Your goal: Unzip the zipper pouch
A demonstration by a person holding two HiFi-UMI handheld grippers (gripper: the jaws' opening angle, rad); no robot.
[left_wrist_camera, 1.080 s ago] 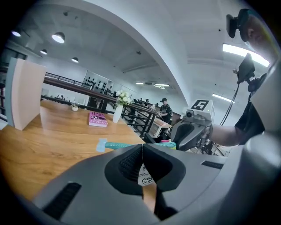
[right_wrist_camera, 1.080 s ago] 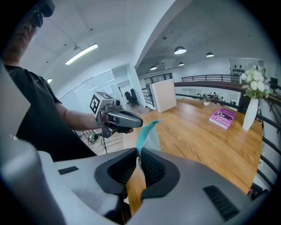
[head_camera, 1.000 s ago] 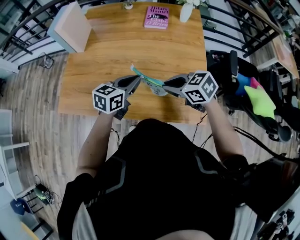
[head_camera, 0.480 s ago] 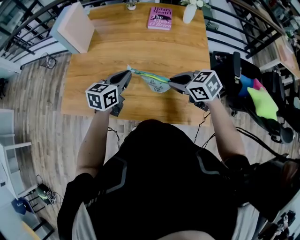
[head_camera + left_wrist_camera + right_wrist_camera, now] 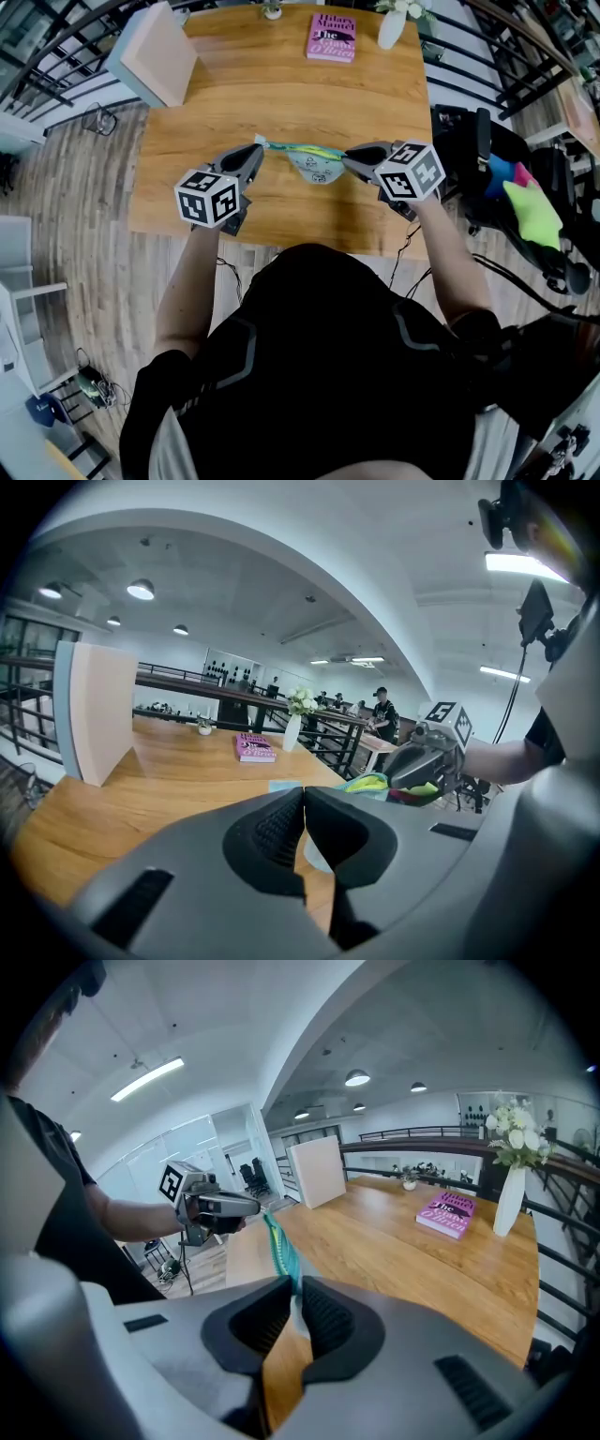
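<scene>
So there are two hand-held grippers here and one zipper pouch [image 5: 315, 168] strung between them, up in the air over the near half of the desk [image 5: 281, 89] and not touching the wood.

The left hand-held gripper [image 5: 258, 148] has its jaws pressed fully together, pinching the left tip of the pouch. The right hand-held gripper [image 5: 349, 159] is clamped on the pouch's right end, and in the right gripper view the fabric runs straight into the slit between its pads. The teal and yellow zipper strip [image 5: 298, 148] is pulled out in a fairly straight line from one gripper tip to the other. The pale, patterned body of the pouch sags below that line, closer to the right gripper. I honestly can't tell how far the zipper is open.

Each gripper carries one marker cube, so two cubes in total, both facing up at the head view.

Everything else on the desk sits along the far edge, well away from the pouch:
- one pink book [image 5: 335, 37], lying flat
- one white vase [image 5: 392, 28] with pale flowers, just right of the book
- one small pot [image 5: 272, 10], left of the book
- one white box [image 5: 155, 54], at the far left corner
</scene>
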